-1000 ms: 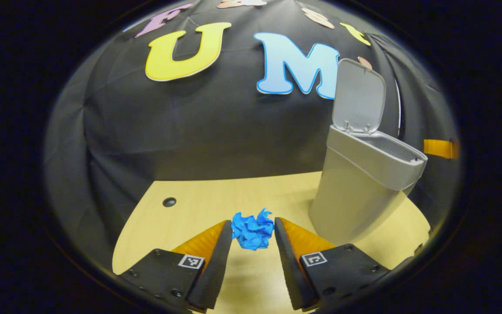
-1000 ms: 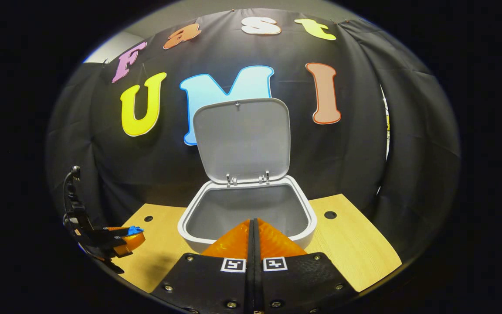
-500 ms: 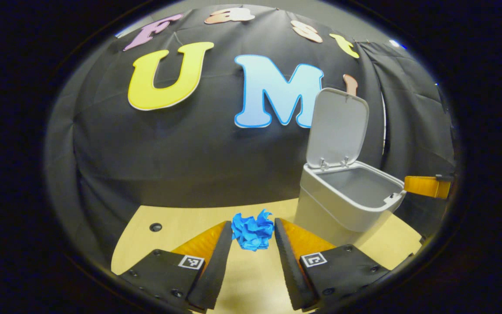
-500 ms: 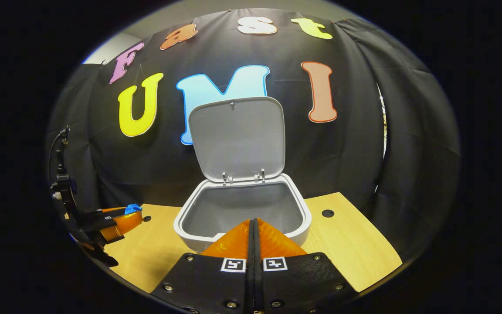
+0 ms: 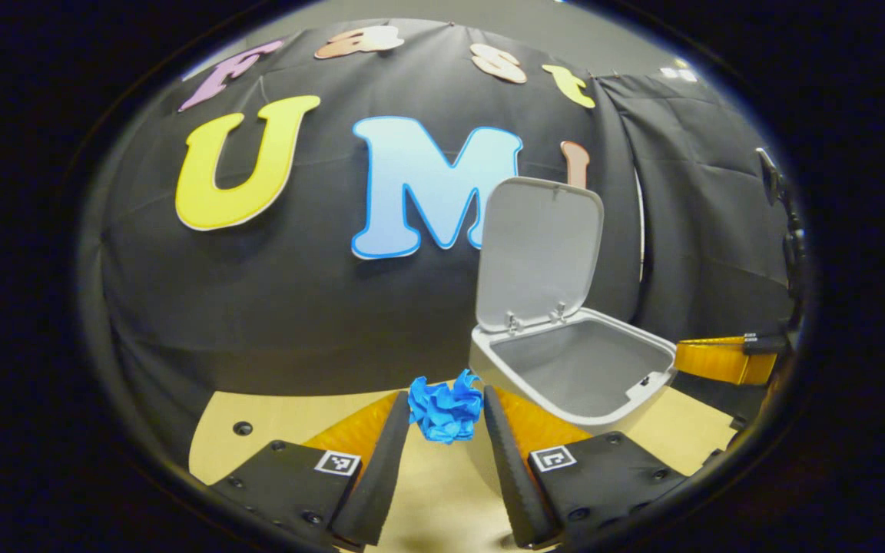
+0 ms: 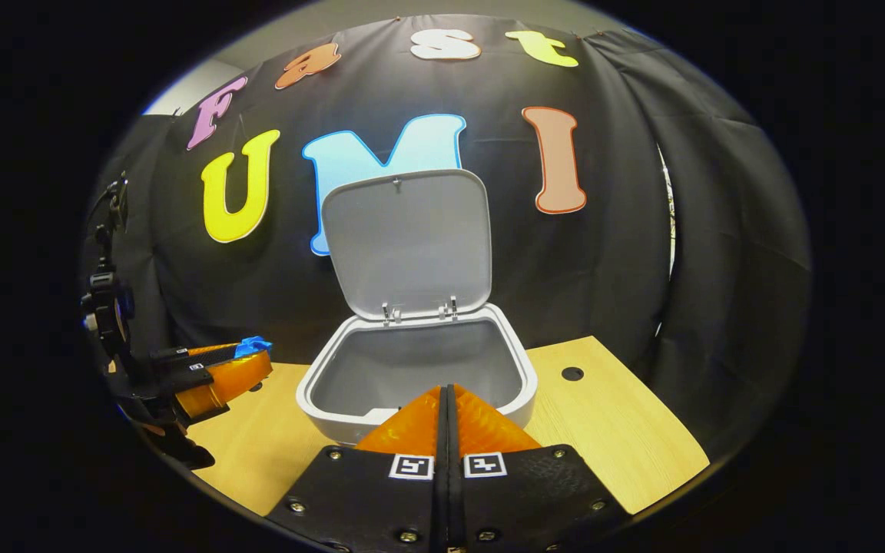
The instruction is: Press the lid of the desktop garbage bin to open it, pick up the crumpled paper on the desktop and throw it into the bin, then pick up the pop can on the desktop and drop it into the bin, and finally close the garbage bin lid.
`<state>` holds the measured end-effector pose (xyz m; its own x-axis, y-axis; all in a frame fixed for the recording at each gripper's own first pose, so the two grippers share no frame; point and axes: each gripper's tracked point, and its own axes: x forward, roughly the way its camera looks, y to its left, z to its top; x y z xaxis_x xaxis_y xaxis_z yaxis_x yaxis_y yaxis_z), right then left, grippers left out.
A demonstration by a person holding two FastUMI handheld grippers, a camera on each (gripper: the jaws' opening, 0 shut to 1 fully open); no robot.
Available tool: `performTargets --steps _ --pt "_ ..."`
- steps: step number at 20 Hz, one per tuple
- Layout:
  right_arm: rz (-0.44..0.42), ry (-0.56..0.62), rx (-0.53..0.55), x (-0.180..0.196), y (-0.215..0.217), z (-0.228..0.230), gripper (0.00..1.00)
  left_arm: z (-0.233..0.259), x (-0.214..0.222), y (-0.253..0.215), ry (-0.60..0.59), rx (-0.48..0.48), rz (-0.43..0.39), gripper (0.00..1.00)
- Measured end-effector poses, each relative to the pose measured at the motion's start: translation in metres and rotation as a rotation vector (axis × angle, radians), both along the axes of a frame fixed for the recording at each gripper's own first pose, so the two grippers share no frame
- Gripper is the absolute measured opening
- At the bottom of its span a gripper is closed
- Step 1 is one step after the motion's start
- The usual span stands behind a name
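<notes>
Black cloth backs a wooden desktop [image 6: 627,430]; left claw [image 5: 445,411] grips blue paper [image 5: 445,405], right claw [image 6: 446,407] closed.

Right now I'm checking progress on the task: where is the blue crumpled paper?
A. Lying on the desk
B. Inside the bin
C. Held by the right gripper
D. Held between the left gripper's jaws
D: the crumpled paper sits clamped between the left gripper's jaws, beside the open bin.

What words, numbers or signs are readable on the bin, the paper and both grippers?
Bin, lid, crumpled paper: no text.
Left gripper, right gripper: square markers, black-and-white pattern, no letters or numbers.
</notes>
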<state>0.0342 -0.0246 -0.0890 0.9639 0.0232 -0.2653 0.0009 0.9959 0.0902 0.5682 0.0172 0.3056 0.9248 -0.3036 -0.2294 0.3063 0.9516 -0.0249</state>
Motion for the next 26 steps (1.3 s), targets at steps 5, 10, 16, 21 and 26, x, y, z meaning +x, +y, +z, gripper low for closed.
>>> performTargets --steps 5,10,16,21,26 --pt "-0.021 0.009 0.008 -0.003 -0.008 -0.004 0.0 0.012 -0.001 -0.035 -0.034 0.016 -0.067 0.68" --pt "-0.038 0.014 0.014 -0.006 -0.016 -0.006 0.0 0.012 -0.003 -0.059 -0.035 0.008 -0.104 0.68" --pt "-0.051 0.023 0.013 -0.011 -0.023 -0.009 0.0 0.006 -0.001 -0.081 -0.022 -0.002 -0.129 0.63" --pt "-0.069 0.03 0.023 -0.013 -0.032 -0.013 0.0 0.004 0.0 -0.095 -0.017 -0.012 -0.149 0.68" --pt "-0.068 0.039 0.025 -0.014 -0.032 -0.015 0.0 0.0 0.006 -0.101 -0.019 0.007 -0.147 0.68"
